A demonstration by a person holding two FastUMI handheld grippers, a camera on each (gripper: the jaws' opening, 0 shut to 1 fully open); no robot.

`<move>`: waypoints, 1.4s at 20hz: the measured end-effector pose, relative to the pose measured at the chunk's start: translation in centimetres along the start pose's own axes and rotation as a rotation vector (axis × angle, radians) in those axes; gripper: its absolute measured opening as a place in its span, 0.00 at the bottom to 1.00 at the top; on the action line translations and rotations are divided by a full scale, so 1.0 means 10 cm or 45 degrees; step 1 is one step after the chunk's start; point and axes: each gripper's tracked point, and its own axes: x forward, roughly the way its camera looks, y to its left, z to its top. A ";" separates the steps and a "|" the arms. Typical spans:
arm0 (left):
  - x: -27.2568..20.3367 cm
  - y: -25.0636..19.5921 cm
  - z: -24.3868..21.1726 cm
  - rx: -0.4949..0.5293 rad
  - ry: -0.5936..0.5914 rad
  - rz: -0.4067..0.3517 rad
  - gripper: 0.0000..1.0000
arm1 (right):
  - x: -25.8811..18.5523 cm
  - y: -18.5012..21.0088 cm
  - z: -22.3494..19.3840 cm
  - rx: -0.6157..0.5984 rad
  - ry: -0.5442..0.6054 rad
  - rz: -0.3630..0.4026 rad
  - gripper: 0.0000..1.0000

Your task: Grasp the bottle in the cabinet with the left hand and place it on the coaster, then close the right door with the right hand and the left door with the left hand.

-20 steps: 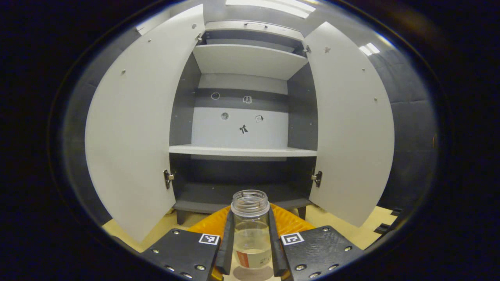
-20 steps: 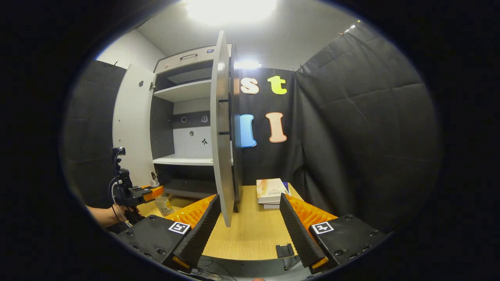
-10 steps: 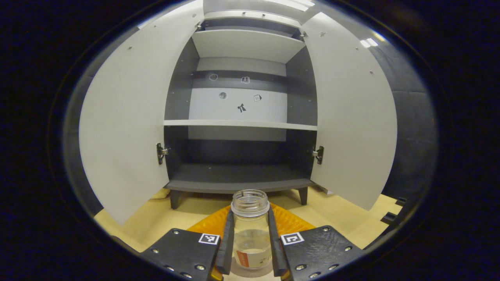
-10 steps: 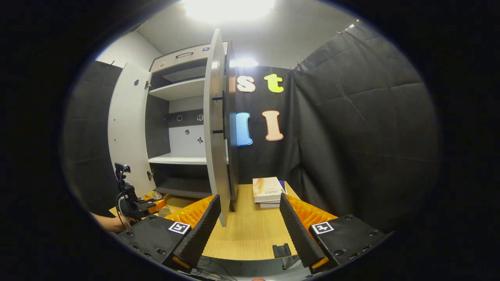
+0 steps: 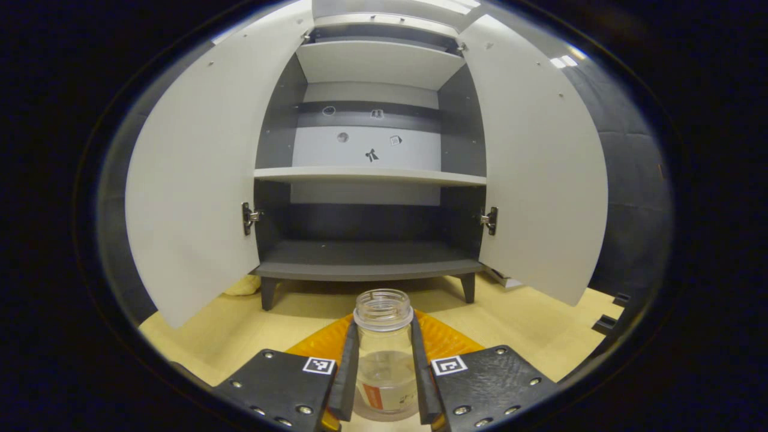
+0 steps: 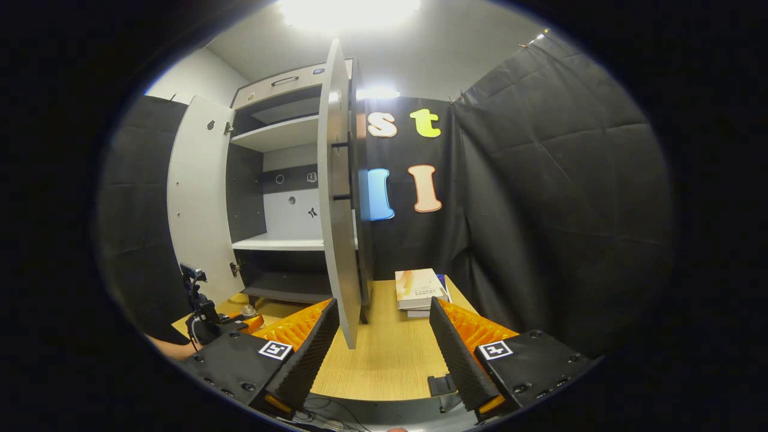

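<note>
Clear glass bottle (image 5: 384,354) with a white-and-orange label low on its side, sitting over pale yellow-tan wood-grain tabletop (image 5: 528,324). The cabinet (image 5: 366,180) shows light grey doors and shelves against dark charcoal side walls, its back panel banded grey and charcoal with small dark stickers. Off to the right, a stack of books (image 6: 418,289), the top cover cream with an orange-pink smear.

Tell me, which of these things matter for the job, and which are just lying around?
Part of the job: bottle held in the left gripper; left door; right door; right gripper, open.

Lying about: books; yellow thing beside the cabinet leg.
</note>
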 end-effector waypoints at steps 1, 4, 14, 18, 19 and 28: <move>-0.01 0.00 -0.03 0.002 0.013 0.003 0.43 | 0.01 0.02 0.00 -0.004 0.003 0.006 0.97; -0.04 -0.06 -0.04 -0.019 0.033 -0.023 0.44 | 0.04 0.07 -0.01 -0.007 0.005 0.016 0.97; -0.46 -0.10 0.77 -0.010 -0.092 -0.031 0.84 | 0.21 0.14 0.26 0.008 -0.040 0.062 0.96; -0.76 -0.03 1.24 0.038 -0.160 -0.002 0.84 | 0.30 0.04 0.52 0.015 -0.084 0.051 0.97; -0.85 -0.02 1.33 0.043 -0.166 0.006 0.82 | 0.33 0.01 0.58 0.020 -0.086 0.047 0.96; -1.46 0.55 1.95 0.108 -0.176 0.188 0.83 | 0.77 -0.30 1.17 -0.021 -0.136 -0.088 0.96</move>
